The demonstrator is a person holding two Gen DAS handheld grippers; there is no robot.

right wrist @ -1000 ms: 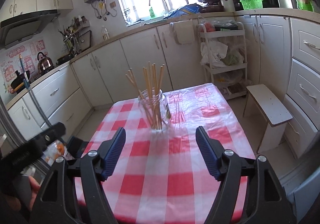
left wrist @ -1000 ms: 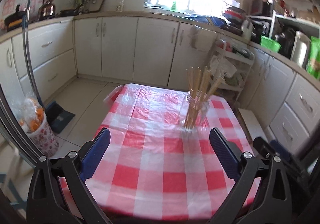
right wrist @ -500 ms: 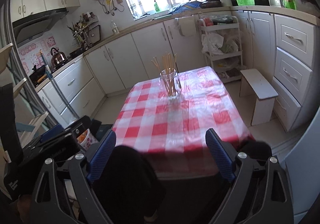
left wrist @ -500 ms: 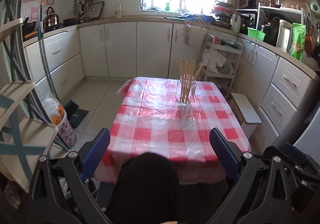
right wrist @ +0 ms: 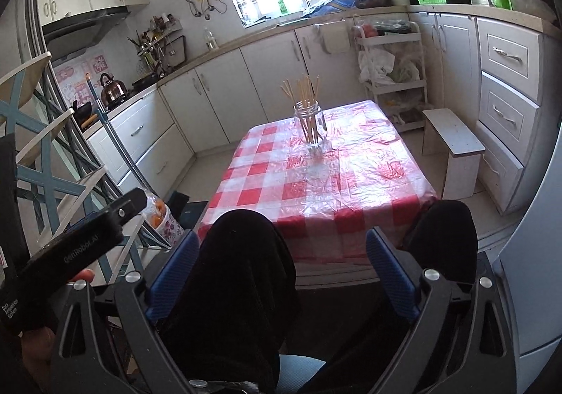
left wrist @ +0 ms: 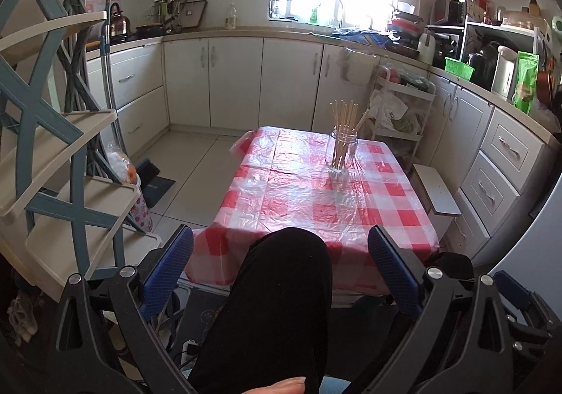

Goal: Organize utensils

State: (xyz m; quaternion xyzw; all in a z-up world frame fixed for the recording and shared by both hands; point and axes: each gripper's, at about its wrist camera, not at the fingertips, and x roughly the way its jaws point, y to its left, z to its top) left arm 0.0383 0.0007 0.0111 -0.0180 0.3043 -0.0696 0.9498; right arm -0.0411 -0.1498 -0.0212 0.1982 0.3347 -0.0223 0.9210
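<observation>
The glass jar (left wrist: 343, 152) stands upright on the far half of the counter (left wrist: 281, 197), which has a red and white checked cloth. The chopsticks (left wrist: 346, 116) stand inside the jar, and their tops lean apart above its rim. Both grippers are well apart from the jar, above the person's knees (right wrist: 242, 253). The left gripper (left wrist: 280, 274) is spread wide with nothing between its fingers. The right gripper (right wrist: 281, 274) has just been opening and is also spread wide, holding nothing.
</observation>
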